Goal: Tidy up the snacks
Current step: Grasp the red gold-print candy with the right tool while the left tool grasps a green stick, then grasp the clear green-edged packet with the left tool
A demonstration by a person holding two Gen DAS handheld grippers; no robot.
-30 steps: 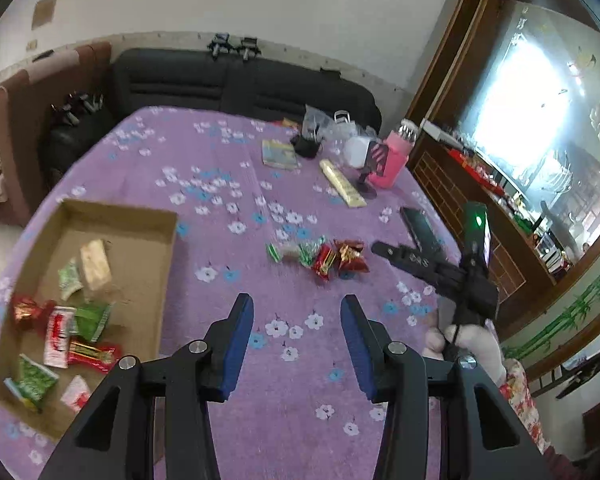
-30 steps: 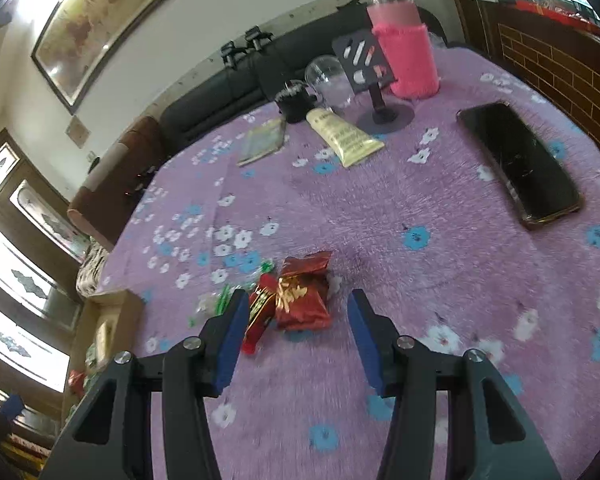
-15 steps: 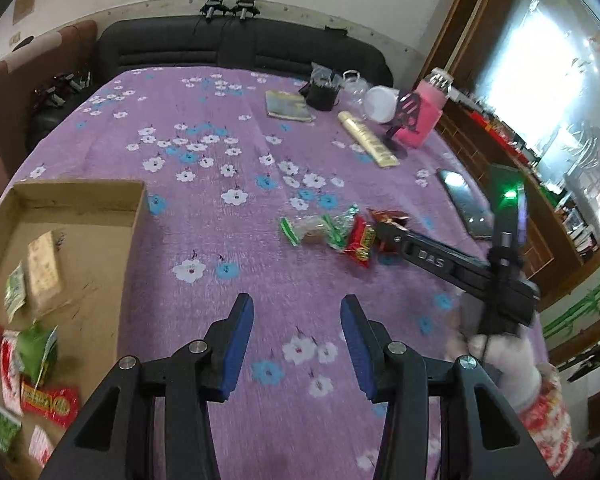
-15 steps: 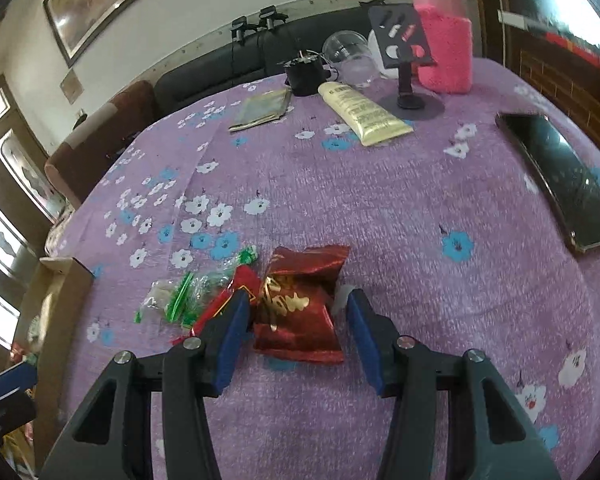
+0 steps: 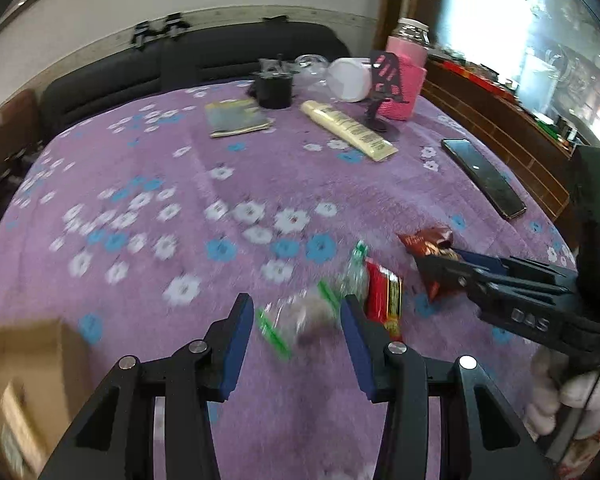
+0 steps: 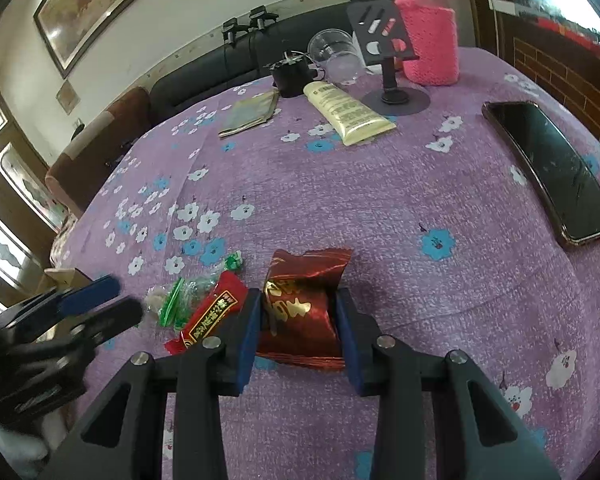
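Both grippers have dropped toward the snack pile. Your right gripper (image 6: 296,330) is closing, pads touching the dark red packet (image 6: 302,308) on the purple tablecloth (image 6: 340,184); your left gripper (image 5: 298,344), jaws apart and empty, straddles the clear green-trimmed packet (image 5: 308,312). Farther left, the cardboard box (image 5: 24,376) awaits both.

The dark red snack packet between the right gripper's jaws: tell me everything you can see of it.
The dark red snack packet is a glossy foil pouch with gold characters on its face and crimped ends. It looks puffed and creased and lies on the purple floral tablecloth. The right gripper has its blue-padded jaws on either side of it, closing, the pads at its sides. A bright red packet lies just beside it.
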